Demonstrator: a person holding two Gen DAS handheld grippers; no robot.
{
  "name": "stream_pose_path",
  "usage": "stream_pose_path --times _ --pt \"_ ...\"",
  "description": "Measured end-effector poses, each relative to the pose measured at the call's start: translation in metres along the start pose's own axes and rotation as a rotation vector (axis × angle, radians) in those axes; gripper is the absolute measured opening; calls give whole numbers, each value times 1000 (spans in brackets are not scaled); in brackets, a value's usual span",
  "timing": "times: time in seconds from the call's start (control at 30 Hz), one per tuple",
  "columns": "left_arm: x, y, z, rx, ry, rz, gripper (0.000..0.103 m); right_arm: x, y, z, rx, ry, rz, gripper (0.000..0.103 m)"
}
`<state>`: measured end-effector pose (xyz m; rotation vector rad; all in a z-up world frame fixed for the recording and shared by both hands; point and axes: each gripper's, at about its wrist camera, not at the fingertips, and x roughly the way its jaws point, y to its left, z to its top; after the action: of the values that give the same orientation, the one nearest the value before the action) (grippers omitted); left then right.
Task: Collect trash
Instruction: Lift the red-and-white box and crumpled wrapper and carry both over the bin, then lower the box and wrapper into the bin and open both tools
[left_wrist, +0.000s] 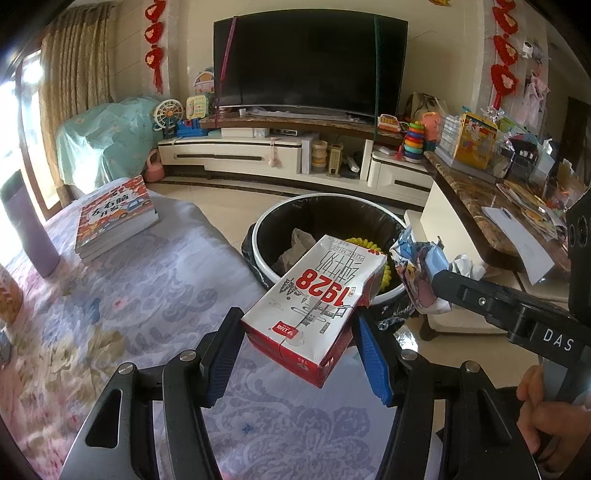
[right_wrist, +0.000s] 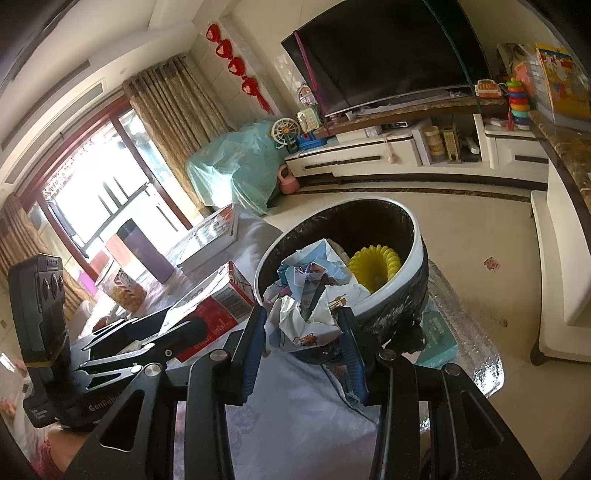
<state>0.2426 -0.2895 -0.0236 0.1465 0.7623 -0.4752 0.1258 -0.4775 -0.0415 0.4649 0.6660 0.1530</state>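
My left gripper (left_wrist: 295, 328) is shut on a red and white milk carton (left_wrist: 314, 302), held above the table edge next to the bin; the carton also shows in the right wrist view (right_wrist: 218, 306). My right gripper (right_wrist: 303, 325) is shut on a crumpled printed paper wad (right_wrist: 310, 295), held at the bin's near rim; the wad also shows in the left wrist view (left_wrist: 421, 273). The round black trash bin with a white rim (left_wrist: 332, 201) stands on the floor beside the table, holding a yellow ribbed object (right_wrist: 375, 266) and crumpled paper (left_wrist: 295, 251).
The table has a purple-patterned cloth (left_wrist: 155, 302) with a stack of books (left_wrist: 114, 218), a purple cup (left_wrist: 29, 229) and a snack canister (right_wrist: 125, 291). A TV cabinet (left_wrist: 266, 155) stands behind the bin. A marble-topped counter (left_wrist: 491, 206) with clutter is at right.
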Motion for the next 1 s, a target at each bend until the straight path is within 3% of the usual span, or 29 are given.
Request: stream_pose_path --times 1.0 --pt "28 -13 20 28 8 -7 59 5 -5 12 -1 -1 -6 40"
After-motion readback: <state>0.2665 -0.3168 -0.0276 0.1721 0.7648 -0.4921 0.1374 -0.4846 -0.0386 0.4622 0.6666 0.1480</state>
